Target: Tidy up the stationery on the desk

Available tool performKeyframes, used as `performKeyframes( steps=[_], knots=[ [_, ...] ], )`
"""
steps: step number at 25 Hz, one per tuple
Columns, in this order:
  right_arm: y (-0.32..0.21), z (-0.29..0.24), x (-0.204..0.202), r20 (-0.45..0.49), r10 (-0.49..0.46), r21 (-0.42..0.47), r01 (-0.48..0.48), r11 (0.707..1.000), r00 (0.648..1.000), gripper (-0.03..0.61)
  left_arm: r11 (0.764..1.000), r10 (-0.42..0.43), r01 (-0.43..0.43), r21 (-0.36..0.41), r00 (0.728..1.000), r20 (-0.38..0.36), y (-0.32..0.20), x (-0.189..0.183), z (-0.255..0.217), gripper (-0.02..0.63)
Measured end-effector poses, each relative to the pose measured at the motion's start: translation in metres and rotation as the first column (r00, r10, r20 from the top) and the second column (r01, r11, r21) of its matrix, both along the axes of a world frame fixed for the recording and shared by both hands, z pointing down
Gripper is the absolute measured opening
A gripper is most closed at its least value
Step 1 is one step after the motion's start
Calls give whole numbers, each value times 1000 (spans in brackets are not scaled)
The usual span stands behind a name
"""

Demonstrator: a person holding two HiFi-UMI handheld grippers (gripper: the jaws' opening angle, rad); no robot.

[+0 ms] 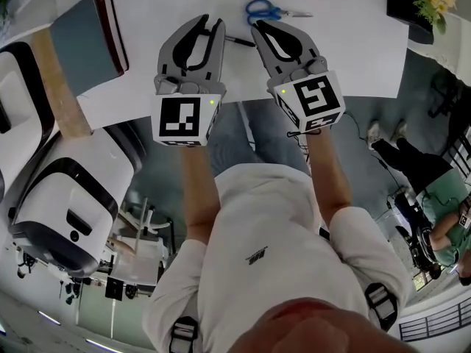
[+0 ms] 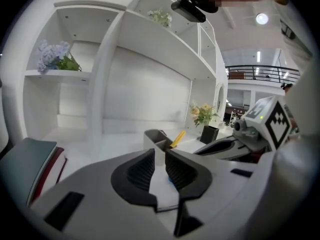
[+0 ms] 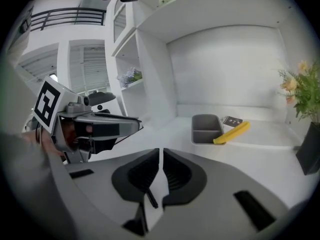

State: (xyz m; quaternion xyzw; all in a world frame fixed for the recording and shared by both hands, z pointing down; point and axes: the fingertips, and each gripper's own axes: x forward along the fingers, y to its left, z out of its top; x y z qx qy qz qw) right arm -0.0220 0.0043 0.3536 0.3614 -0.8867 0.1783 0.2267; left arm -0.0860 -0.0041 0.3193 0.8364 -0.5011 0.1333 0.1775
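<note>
One scissors [image 1: 268,10], one book [image 1: 88,35], one tray [image 3: 207,128].

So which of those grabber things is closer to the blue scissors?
The right one. The right gripper has its tips just short of the handles of the blue scissors in the head view. The left gripper is off to the scissors' left, farther away.

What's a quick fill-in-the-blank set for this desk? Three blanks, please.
1. The scissors have ___ handles.
2. The item leaning on the grey tray is ___ in colour.
3. The book lies on the ___ side of the head view.

Missing words: blue; yellow; left.
</note>
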Motion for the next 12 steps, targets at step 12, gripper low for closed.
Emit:
performKeyframes(
  steps=[12],
  knots=[
    [14,38,-64,-76,-207,-46,204,978,975,20,991,-90,90,-97,996,4,45,-49,48,0]
  ],
)
